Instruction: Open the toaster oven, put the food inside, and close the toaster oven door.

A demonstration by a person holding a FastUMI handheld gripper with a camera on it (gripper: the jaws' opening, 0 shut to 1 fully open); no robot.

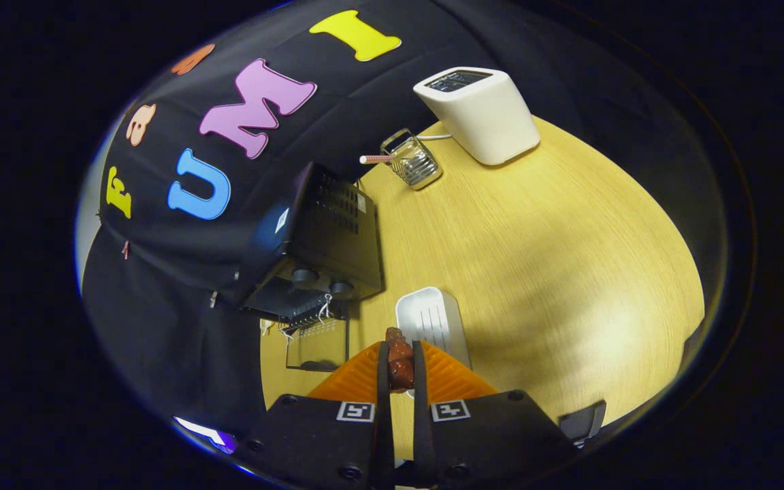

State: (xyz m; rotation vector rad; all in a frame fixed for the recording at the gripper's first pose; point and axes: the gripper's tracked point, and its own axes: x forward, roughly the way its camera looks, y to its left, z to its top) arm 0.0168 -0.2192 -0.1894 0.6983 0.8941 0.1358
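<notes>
Gripper (400,364) fingers drawn in close, nearly parallel, pinching a reddish-brown piece of food (399,361) between them (both inner faces look pressed against it). Food sits near the fingertips, its top end poking a bit past them. Gripper held above the table, pitched downward, rolled off level. Finger bases symmetric about the centre gap.

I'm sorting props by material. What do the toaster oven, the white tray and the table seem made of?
Toaster oven: likely black painted metal, with vent slots punched in its side; its open door looks like clear glass. White tray: probably matte plastic with moulded ridges. Table: pale wood-look surface with fine grain, possibly laminate. The hand-held gripper is shut on the food.
</notes>
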